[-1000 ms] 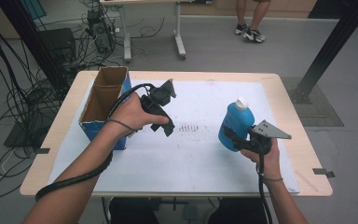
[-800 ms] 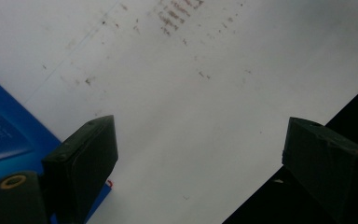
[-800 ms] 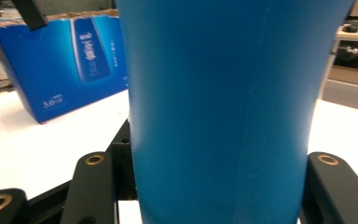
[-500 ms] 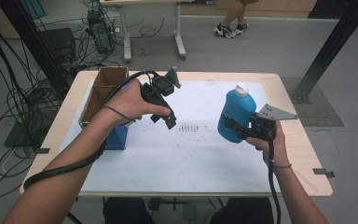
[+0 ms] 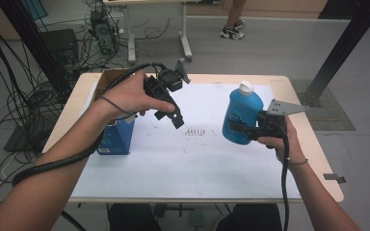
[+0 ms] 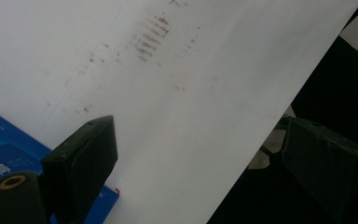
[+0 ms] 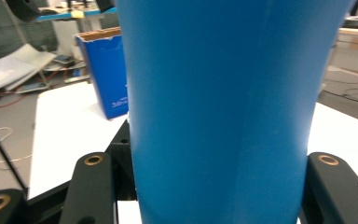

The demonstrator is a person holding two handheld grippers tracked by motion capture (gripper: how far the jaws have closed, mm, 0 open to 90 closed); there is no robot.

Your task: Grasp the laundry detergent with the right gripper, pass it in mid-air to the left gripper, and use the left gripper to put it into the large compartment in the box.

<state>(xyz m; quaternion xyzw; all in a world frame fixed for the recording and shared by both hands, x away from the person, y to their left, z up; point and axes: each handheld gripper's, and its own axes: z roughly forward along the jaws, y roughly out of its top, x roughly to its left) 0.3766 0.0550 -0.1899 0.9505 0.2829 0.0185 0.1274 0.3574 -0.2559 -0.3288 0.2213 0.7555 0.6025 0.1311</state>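
Note:
A blue bottle (image 5: pixel 241 114) with a white cap is held upright above the right half of the table, with my right gripper (image 5: pixel 242 131) shut on its lower body. In the right gripper view the bottle (image 7: pixel 223 102) stands close between the two jaws of that gripper (image 7: pixel 207 186). My left gripper (image 5: pixel 172 117) hangs in the air over the table's middle left, tilted down and to the right. Seen in the left gripper view, its jaws (image 6: pixel 205 158) stand wide apart and open, with nothing between them but the white sheet (image 6: pixel 168 93) below.
An open blue box (image 5: pixel 116 134) stands at the table's left edge, also seen as the blue box (image 7: pixel 105 70) and the box's corner (image 6: pixel 4 154). Brown smudges (image 5: pixel 197 131) mark the white sheet (image 5: pixel 192 168). Cables and a desk frame lie beyond the table, where a person stands.
Both hands have risen; the bottle sits a little higher than a second ago. The left gripper lifted and turned above the box's right side. The person at the back stepped left.

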